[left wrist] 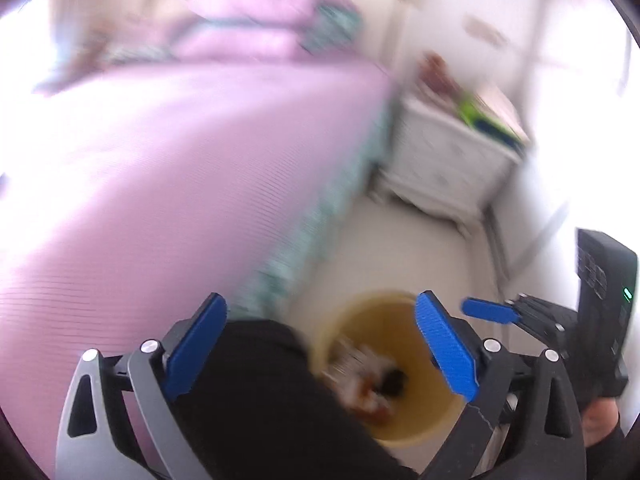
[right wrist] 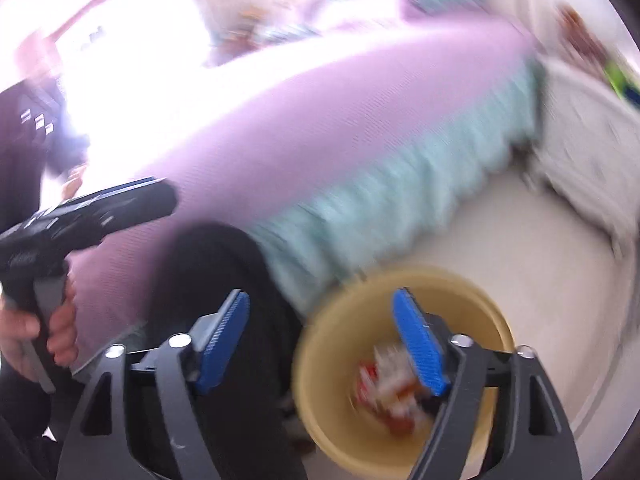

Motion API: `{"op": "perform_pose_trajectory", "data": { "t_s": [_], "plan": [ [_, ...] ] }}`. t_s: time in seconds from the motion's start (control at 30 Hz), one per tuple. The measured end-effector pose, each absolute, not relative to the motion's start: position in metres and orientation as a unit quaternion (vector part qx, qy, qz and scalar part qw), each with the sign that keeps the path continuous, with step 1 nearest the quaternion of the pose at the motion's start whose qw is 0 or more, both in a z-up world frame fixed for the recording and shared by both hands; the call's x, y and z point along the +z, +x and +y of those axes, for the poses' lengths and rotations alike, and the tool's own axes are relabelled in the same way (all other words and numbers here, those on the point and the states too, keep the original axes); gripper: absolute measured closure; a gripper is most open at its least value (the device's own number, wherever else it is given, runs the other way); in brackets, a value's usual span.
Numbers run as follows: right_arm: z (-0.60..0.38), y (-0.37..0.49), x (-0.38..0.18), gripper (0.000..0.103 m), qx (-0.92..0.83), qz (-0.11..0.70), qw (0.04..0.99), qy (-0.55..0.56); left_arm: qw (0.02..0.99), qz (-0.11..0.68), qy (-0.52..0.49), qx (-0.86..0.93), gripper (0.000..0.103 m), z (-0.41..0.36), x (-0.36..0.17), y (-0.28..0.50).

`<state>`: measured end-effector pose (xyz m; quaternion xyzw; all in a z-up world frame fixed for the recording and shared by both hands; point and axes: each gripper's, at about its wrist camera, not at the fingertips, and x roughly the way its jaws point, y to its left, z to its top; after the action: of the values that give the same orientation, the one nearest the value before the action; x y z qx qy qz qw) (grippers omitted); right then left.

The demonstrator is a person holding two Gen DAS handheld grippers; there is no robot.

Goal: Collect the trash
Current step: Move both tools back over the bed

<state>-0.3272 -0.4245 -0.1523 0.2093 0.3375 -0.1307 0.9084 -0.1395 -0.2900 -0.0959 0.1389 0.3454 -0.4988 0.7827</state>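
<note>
Only the right wrist view shows a hand [right wrist: 60, 332] gripping the left gripper's handle.

A bed [left wrist: 192, 152] under a pink-purple cover with a pale teal frilled skirt [right wrist: 400, 184] fills the left, two matching pillows [left wrist: 256, 20] at its head, and a white nightstand [left wrist: 444, 160] stands beside it on the cream floor [left wrist: 400, 248].
</note>
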Motion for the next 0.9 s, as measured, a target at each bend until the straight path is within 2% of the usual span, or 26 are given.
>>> {"op": "perform_pose_trajectory", "data": {
  "t_s": [0.07,0.2,0.4,0.67,0.9],
  "plan": [
    [-0.406,-0.302,-0.132,0.017,-0.090,0.311,0.929,0.179,0.822,0.321,0.124,-0.453,0.004,-0.262,-0.075,-0.122],
    [-0.371,-0.239,-0.101,0.013,-0.015,0.279,0.950,0.140,0.892,0.283,0.115,-0.333,0.004,-0.203,-0.040,-0.090],
    [-0.325,-0.155,-0.065,0.008,0.065,0.255,0.958,0.111,0.935,0.264,0.077,-0.222,0.004,-0.124,-0.012,-0.045],
    [-0.254,-0.071,-0.048,0.008,0.125,0.263,0.954,0.069,0.944,0.297,0.019,-0.140,0.004,-0.041,-0.026,0.017],
    [-0.229,-0.005,-0.041,0.008,0.161,0.277,0.945,0.058,0.940,0.323,-0.005,-0.112,0.004,-0.017,-0.038,0.082]
  ]
}}
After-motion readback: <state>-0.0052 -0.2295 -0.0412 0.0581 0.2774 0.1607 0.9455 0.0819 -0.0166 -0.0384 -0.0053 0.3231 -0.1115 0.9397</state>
